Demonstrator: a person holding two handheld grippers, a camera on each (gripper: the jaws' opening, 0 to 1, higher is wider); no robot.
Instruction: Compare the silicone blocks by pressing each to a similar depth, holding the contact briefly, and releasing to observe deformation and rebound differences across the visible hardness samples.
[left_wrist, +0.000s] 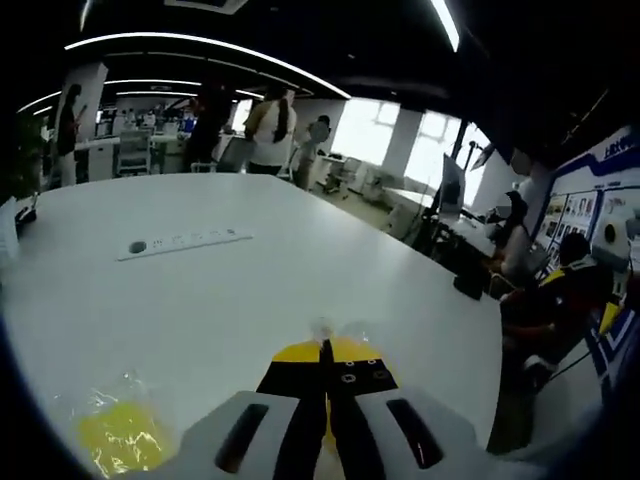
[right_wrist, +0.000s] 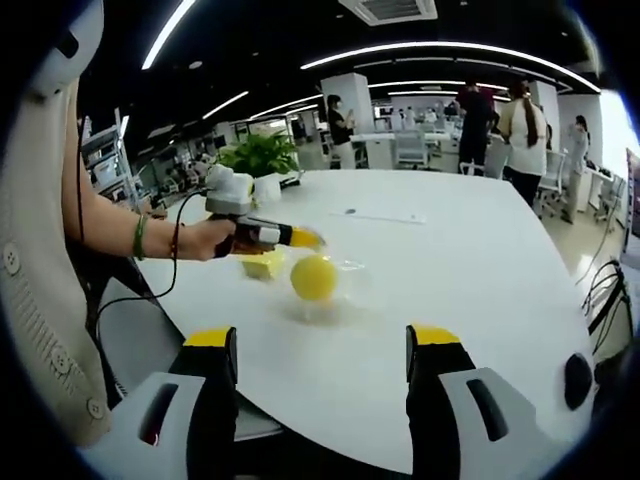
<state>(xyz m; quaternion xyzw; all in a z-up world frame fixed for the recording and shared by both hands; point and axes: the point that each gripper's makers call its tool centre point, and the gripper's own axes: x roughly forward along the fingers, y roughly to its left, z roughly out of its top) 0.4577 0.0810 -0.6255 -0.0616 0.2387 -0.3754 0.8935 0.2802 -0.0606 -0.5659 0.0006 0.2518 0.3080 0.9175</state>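
- Two yellow silicone samples show in the right gripper view, both near the frame's centre on the white table (right_wrist: 480, 270): a round yellow block (right_wrist: 314, 277) wrapped in clear film, and a flatter yellow block (right_wrist: 262, 265) just to its left.
- In the left gripper view, one yellow bagged block (left_wrist: 122, 437) lies at the lower left of the frame on the table (left_wrist: 250, 300), apart from the jaws; which of the two samples it is cannot be told.
- Left gripper (left_wrist: 327, 352): at the bottom centre of its own view the yellow-tipped jaws stand closed together, with a crinkle of clear film (left_wrist: 337, 330) at their tips. Whether they pinch that film cannot be told.
- The same left gripper (right_wrist: 300, 238) appears in the right gripper view, held by a hand (right_wrist: 205, 240) entering from the left, its tips just above and beside the round block.
- Right gripper (right_wrist: 322, 345): its two yellow-tipped jaws rise wide apart at the bottom of the frame, holding nothing, with the round block seen between and beyond them.
- One power strip (left_wrist: 185, 243) lies at the left centre of the left gripper view.
- One potted plant (right_wrist: 262, 160) stands at the table's far edge, upper left of centre in the right gripper view.
- Several people (right_wrist: 520, 130) stand in the office background at upper right.
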